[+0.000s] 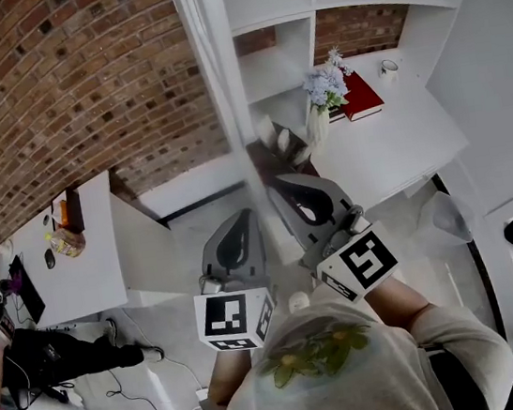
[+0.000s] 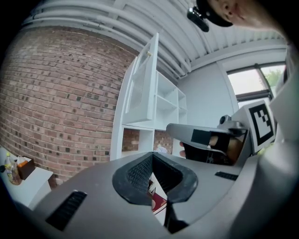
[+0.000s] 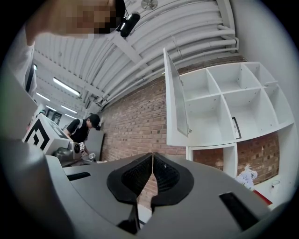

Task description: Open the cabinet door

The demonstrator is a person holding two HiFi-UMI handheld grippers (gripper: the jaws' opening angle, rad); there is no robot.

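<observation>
The white cabinet [image 3: 224, 102] hangs on the brick wall with open shelves. Its door [image 3: 175, 100] stands swung out, wide open. In the head view the door [image 1: 219, 72] shows edge-on as a tall white strip just beyond both grippers. My left gripper [image 1: 246, 214] is shut with nothing between its pads and sits below the door's edge. My right gripper [image 1: 279, 185] is beside it on the right, shut and empty too. Neither touches the door. The left gripper view shows the door [image 2: 142, 88] up ahead and the right gripper [image 2: 205, 142] alongside.
A white counter [image 1: 400, 146] under the shelves carries a vase of flowers [image 1: 324, 93], a red book [image 1: 362, 97] and a mug [image 1: 389, 67]. A white desk [image 1: 86, 271] stands at the left, with a person [image 1: 18, 361] beside it.
</observation>
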